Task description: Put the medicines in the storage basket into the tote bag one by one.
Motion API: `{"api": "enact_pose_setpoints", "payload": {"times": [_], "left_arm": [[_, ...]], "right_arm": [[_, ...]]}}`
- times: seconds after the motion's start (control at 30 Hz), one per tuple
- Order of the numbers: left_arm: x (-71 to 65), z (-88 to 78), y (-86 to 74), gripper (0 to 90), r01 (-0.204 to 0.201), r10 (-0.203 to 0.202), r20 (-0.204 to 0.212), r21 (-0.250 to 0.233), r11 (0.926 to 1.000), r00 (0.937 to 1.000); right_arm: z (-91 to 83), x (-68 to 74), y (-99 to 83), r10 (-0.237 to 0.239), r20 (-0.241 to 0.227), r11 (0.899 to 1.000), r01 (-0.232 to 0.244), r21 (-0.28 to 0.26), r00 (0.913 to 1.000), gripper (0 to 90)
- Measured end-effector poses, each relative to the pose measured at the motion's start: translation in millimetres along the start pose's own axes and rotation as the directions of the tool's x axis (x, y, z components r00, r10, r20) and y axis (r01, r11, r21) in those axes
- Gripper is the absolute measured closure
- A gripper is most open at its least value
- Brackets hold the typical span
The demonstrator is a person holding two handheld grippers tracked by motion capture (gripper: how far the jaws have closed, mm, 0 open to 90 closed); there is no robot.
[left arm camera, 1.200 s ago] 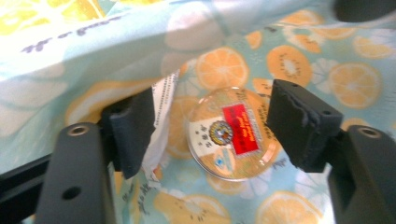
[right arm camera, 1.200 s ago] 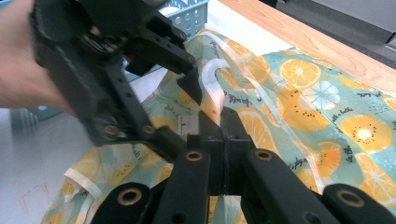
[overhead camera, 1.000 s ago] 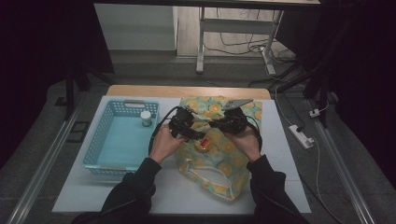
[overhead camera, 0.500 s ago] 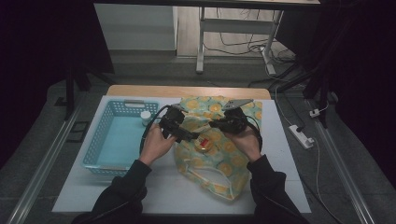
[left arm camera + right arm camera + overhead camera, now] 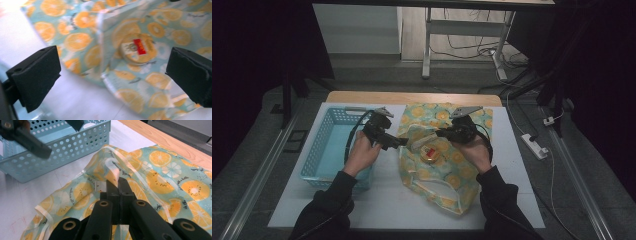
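— Two grippers at the bag [image 5: 447, 165], yes? What's each doing?

— The right gripper [image 5: 117, 185] has its jaws pressed together on the bag's pale rim strip, pinching it up at about twelve o'clock of the tin [image 5: 137, 48]. The left gripper [image 5: 404, 143] is spread wide — its jaws have just been opening, nothing between them.

— And the tin?

— Inside the bag's mouth, lying flat, red label up, at three o'clock of the left gripper.

— The basket [image 5: 319, 150]?

— At nine o'clock of the bag, near it, on the white table [image 5: 382, 200].
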State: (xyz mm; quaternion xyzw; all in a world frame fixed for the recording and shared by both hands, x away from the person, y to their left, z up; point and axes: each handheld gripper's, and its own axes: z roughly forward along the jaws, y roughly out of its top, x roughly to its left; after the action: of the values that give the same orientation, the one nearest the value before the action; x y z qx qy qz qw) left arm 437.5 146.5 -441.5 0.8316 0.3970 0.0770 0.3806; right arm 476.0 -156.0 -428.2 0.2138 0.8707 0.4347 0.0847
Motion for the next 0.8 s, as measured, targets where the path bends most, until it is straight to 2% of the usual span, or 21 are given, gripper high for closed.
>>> {"api": "enact_pose_setpoints", "payload": {"times": [0.07,0.2,0.4,0.57,0.7,0.8], "left_arm": [[6.8,-6.4,-1.9,0.0,0.007,-0.007,-0.01,0.0,1.0,0.9999],[21.2,-18.9,-5.5,0.0,0.027,-0.027,-0.064,-0.012,0.9996,0.9976],[44.0,-30.3,-12.5,0.0,0.076,-0.076,-0.145,-0.011,0.9971,0.9865],[62.7,-30.1,-19.2,0.0,0.108,-0.107,-0.169,-0.008,0.9942,0.9798],[76.2,-24.4,-22.9,0.0,0.132,-0.123,-0.198,0.035,0.9906,0.9726],[84.4,-20.1,-25.3,0.0,0.152,-0.14,-0.209,0.042,0.9876,0.9679]], "right_arm": [[0.0,0.1,0.1,-0.001,-0.001,1.0,0.001,0.001,1.0,90.0],[0.2,-0.2,-0.2,0.002,0.0,1.0,-0.002,0.002,1.0,90.0],[-0.2,-0.8,-0.3,0.002,0.001,1.0,-0.002,0.001,1.0,90.0],[0.0,-1.0,-0.5,0.002,0.001,1.0,-0.002,0.001,1.0,90.0],[-0.4,-1.2,-0.4,0.001,0.0,1.0,-0.001,0.002,1.0,90.0],[-1.2,-1.8,-0.4,0.001,0.001,1.0,-0.001,-0.002,1.0,90.0]]}}
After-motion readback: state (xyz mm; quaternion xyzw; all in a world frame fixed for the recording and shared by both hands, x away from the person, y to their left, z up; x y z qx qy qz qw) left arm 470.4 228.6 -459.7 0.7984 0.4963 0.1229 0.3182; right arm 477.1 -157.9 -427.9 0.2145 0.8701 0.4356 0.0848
